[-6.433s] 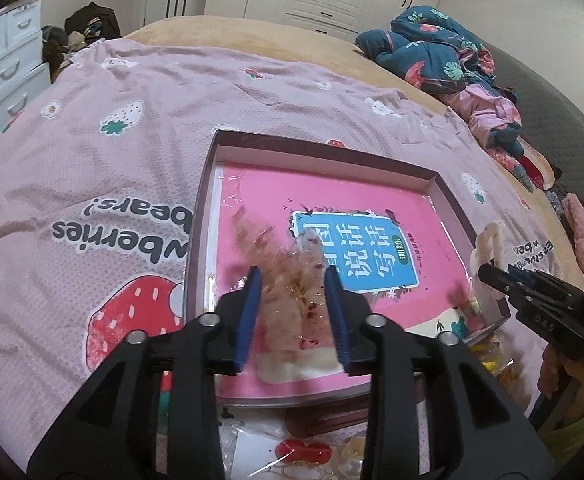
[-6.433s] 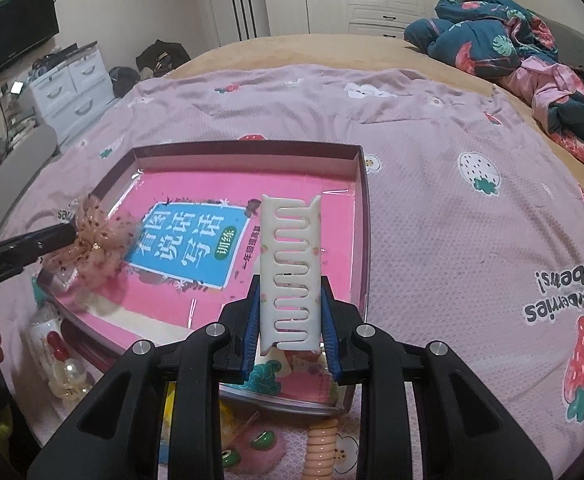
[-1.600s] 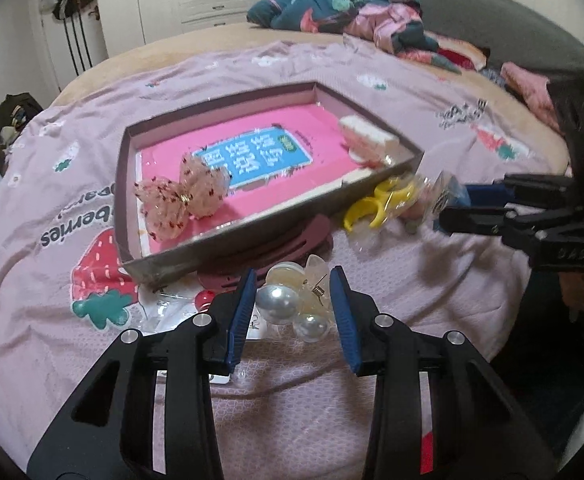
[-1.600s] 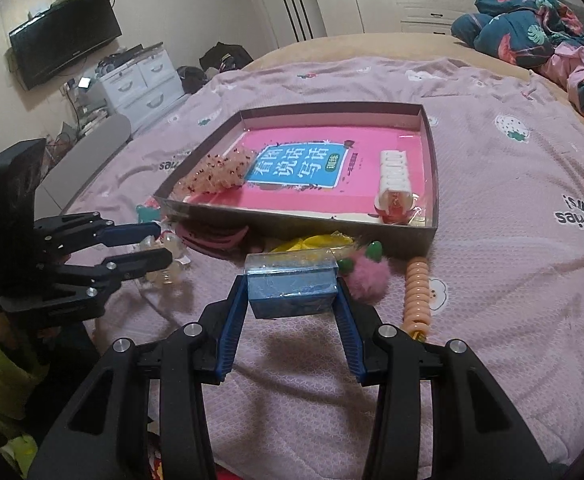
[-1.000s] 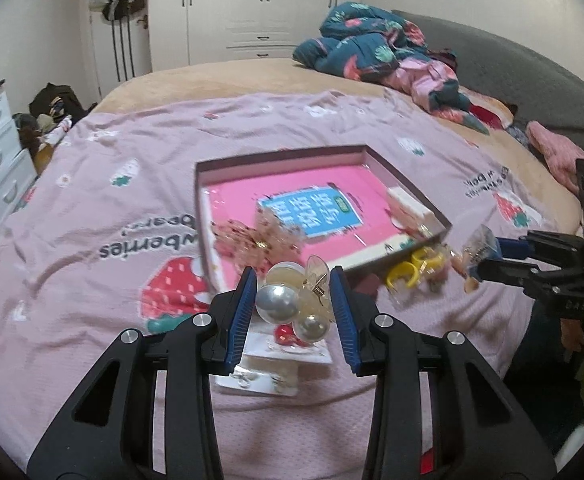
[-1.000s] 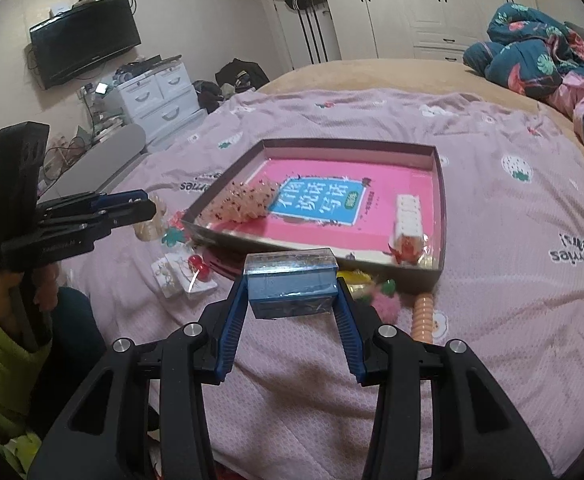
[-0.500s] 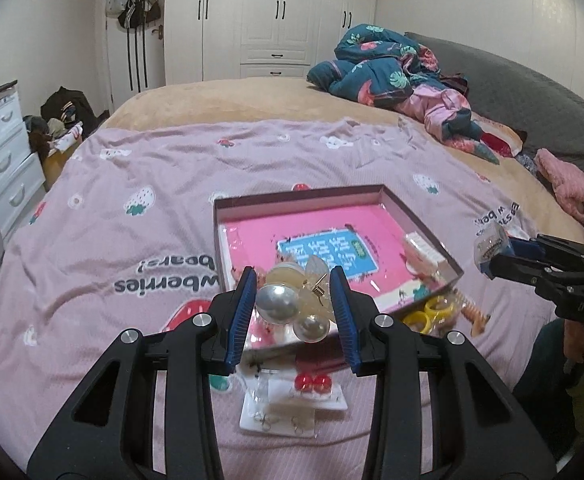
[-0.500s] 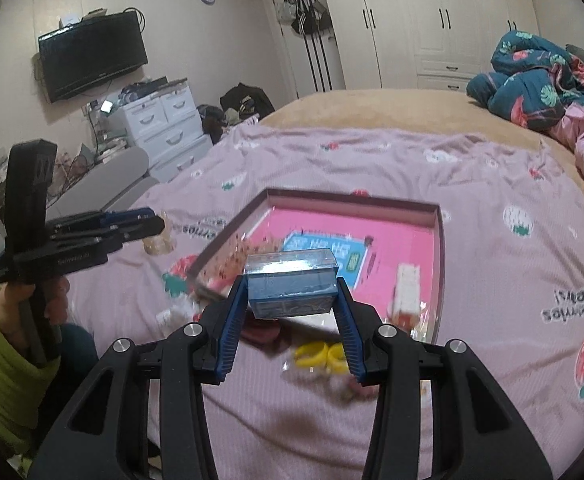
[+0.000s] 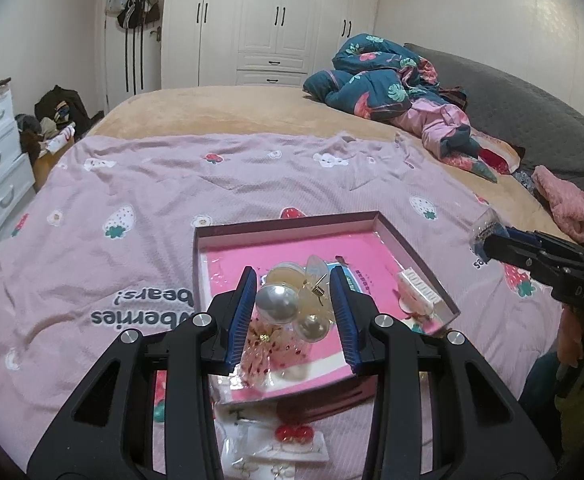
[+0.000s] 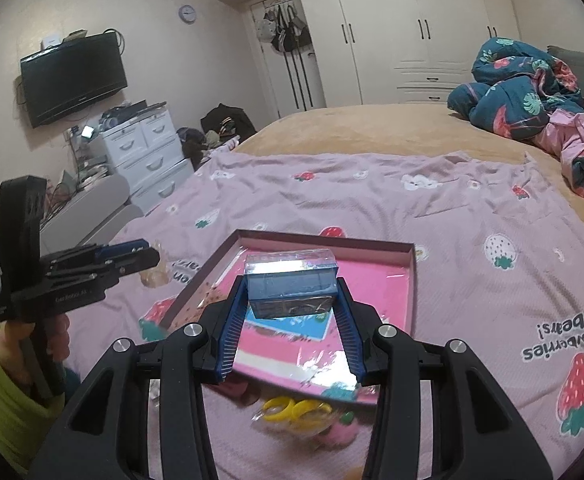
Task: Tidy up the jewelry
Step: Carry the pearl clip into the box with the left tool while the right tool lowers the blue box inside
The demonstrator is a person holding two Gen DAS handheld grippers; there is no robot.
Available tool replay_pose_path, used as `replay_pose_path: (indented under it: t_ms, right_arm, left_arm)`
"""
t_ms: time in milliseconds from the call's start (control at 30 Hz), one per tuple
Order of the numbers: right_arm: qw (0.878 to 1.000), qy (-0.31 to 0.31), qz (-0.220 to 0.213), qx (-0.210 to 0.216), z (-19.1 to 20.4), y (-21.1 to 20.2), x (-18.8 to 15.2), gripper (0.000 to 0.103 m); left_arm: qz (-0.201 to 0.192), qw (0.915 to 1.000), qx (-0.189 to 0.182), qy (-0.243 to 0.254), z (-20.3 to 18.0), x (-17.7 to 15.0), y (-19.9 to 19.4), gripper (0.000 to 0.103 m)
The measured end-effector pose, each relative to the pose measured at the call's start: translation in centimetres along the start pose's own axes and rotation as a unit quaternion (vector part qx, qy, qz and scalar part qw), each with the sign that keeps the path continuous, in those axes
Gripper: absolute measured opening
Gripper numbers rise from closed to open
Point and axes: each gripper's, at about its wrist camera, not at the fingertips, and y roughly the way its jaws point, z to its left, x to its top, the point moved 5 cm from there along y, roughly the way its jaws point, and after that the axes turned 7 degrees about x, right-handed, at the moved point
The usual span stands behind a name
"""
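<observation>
Bedspread of lilac quilted cotton lies open beyond the shallow pink-lined cardboard tray; left tool clamps a glossy pearl hair clip, right tool clamps a clear blue plastic box.

A: anyone make out what's under the right gripper? The yellow rings and pink fuzzy thing are pure blur.

B: nope. Its blue box hides the tray's label too.
</observation>
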Motion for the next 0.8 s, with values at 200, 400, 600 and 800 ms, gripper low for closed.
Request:
replay_pose_path:
  t_ms: [200,400,600,800]
  right_arm:
    - [1.0,0.01,-0.005,-0.014,-1.6,1.1,1.1,0.042]
    - [1.0,0.019,-0.001,-0.025,-3.0,2.8,1.8,0.042]
    - [0.999,0.023,0.012,-0.031,-3.9,4.9,2.0,0.042]
    - [0.998,0.037,0.039,-0.021,-4.7,7.6,1.5,0.042]
  left_arm:
    - [0.009,0.9999,-0.007,0.001,-0.7,-0.4,1.9,0.03]
    - [0.028,0.9995,-0.013,-0.005,-0.9,-1.3,4.2,0.03]
    - [0.047,0.9987,-0.02,0.002,-1.4,-2.3,6.0,0.03]
    - [0.065,0.9974,-0.026,0.012,-2.0,-3.2,7.8,0.03]
